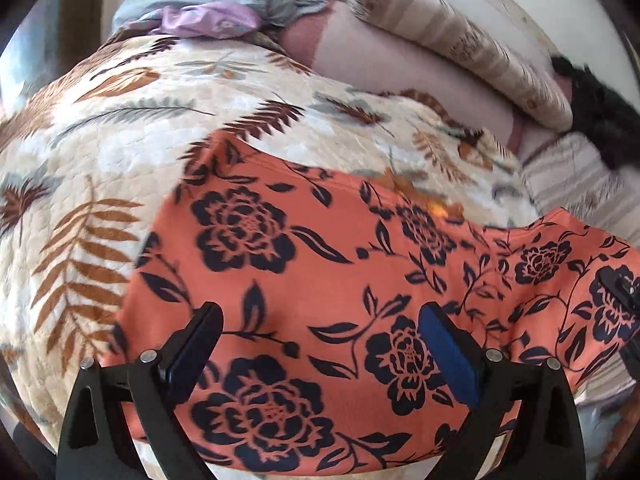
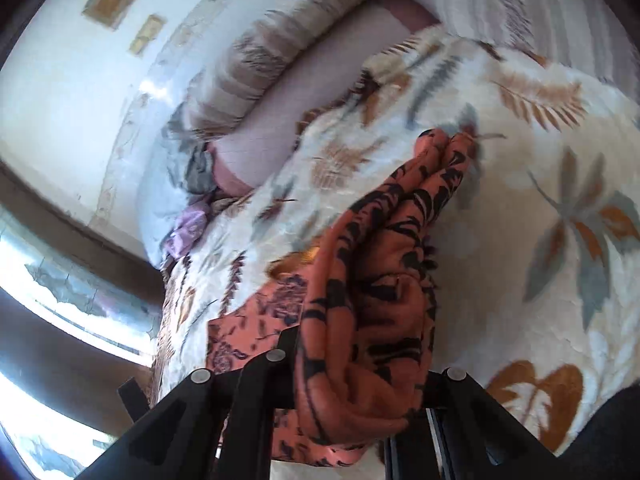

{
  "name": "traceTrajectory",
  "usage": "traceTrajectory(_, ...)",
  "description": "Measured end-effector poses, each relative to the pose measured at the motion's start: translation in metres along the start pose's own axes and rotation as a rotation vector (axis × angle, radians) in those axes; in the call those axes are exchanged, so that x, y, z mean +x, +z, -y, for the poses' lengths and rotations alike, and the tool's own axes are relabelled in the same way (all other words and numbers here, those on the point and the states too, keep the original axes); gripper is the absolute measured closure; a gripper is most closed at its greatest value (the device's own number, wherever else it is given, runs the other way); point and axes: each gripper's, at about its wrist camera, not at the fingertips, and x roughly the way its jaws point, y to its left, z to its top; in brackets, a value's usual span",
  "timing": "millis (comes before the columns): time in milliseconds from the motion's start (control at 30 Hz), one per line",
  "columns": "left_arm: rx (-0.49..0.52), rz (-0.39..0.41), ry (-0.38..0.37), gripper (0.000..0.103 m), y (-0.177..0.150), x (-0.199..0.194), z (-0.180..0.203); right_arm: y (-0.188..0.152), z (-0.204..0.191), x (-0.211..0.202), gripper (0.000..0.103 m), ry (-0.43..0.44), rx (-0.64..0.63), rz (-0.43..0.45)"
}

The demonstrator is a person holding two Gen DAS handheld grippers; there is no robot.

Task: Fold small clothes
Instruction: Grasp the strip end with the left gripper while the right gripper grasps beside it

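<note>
The orange garment printed with dark navy flowers [image 1: 320, 264] is lying partly spread on the cream quilted bedspread with brown and grey leaves [image 1: 100, 152], while its right-hand edge is being lifted in a bunch. The right tool [image 2: 360, 360] is gripping that bunched edge, its fingers closed down on several gathered layers of cloth that are spilling forward over them. The left tool [image 1: 320, 344] is hanging open above the near part of the garment, its blue-padded fingers [image 1: 448, 356] standing wide apart and pressing on nothing. The main risk is coming from that uneven hold: with only one side pinched and the cloth crumpled in the grip, the garment is likely to drag and twist across the bedspread instead of folding along a clean line. The thick wad could also be slipping out of the closed fingers as it rises. Nothing is pinning the near edge, so the whole piece may be sliding toward the striped pillow [image 1: 460, 40] at the far side.
</note>
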Motion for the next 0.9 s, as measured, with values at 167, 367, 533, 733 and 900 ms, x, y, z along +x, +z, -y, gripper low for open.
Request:
traceTrajectory(167,-0.221,0.047,-0.146,0.005,0.007,-0.039,-0.07,-0.049,-0.097,0.061,0.091,0.095,-0.251,-0.135)
traceTrajectory(367,-0.301,-0.114,-0.328,0.005,0.015,-0.01,-0.088,-0.119,-0.089,0.156,0.091,0.071,-0.215,-0.386)
traceTrajectory(533,-0.331,-0.166,-0.416,0.005,0.032,0.01,-0.068,-0.106,-0.093,0.14,0.091,0.104,-0.223,-0.352)
traceTrajectory(733,-0.327,-0.24,-0.444,0.005,0.066,0.037,-0.038,-0.104,-0.1,0.13,0.091,0.107,-0.284,-0.331)
traceTrajectory(900,-0.184,-0.279,-0.364,0.058,0.093,0.056,-0.01,-0.116,-0.101,0.134,0.091,0.074,-0.333,-0.326)
